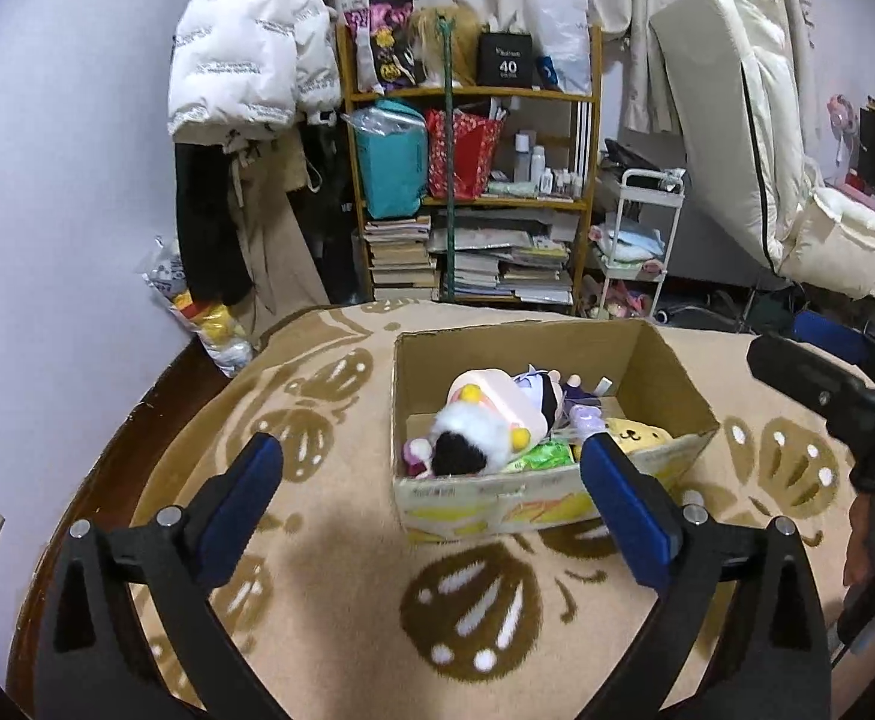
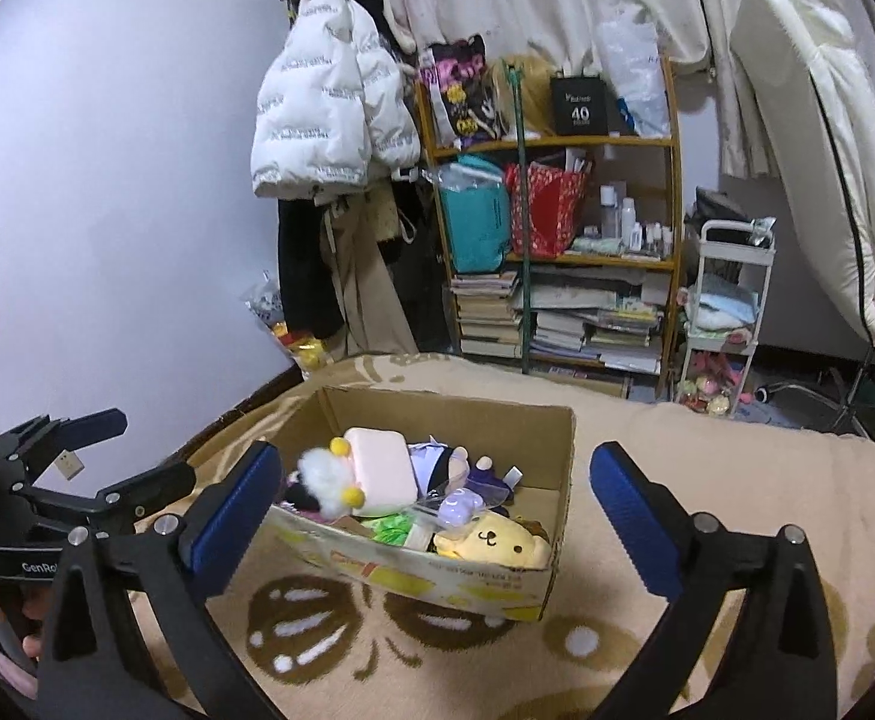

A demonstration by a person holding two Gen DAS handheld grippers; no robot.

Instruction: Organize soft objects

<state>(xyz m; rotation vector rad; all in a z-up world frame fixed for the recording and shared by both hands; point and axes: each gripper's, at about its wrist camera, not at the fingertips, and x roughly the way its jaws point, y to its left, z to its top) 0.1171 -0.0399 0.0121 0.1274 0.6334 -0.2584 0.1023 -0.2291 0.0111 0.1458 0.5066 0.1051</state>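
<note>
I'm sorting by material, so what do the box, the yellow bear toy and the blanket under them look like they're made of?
Box: brown corrugated cardboard, matte, with creased walls. Yellow bear toy: soft plush fabric, probably stuffed, with a stitched face. Blanket: fuzzy fleece-like pile, beige with a brown pattern.

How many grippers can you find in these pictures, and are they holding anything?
2. The left gripper hangs open and empty before the cardboard box; the right gripper is likewise open and empty, facing the same box.
</note>
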